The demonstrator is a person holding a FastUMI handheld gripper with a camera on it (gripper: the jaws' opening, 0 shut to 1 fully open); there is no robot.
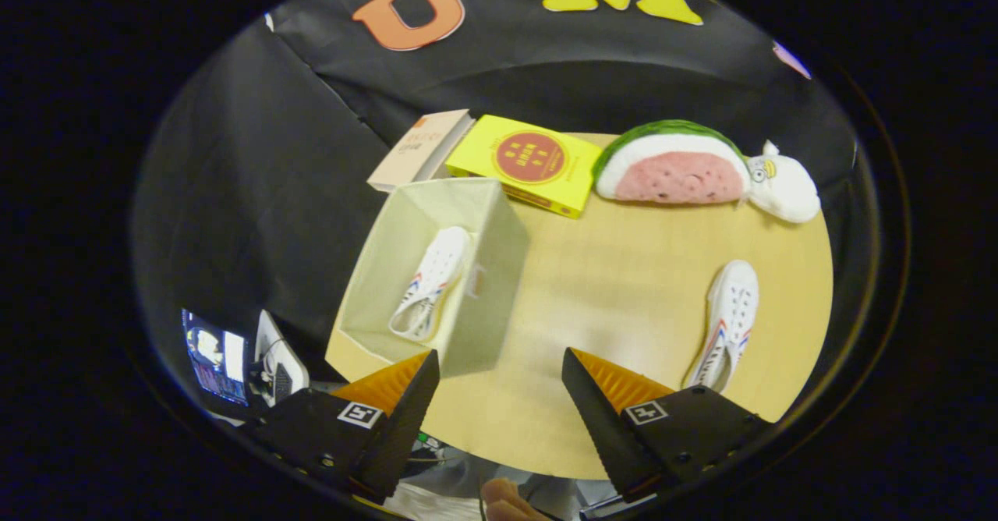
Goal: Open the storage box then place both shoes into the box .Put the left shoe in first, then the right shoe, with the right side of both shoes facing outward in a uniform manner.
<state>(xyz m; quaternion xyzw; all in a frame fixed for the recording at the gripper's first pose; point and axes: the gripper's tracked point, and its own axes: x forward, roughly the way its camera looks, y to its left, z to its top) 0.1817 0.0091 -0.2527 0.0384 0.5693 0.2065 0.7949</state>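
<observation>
A pale fabric storage box (493,287) stands open on the wooden table (624,287), ahead of the left finger. One white shoe (430,283) with red and blue stripes lies inside it against the right wall. A second white shoe (725,326) lies on the table beyond the right finger, toe pointing away. My gripper (499,381) hovers high above the table's near edge, open, with nothing between its fingers.
At the table's far side lie a beige book (419,150), a yellow book (530,164), a watermelon-slice plush (672,164) and a small white plush (782,184). A screen (216,357) sits low beside the left finger. A person's hand (507,504) shows below the fingers.
</observation>
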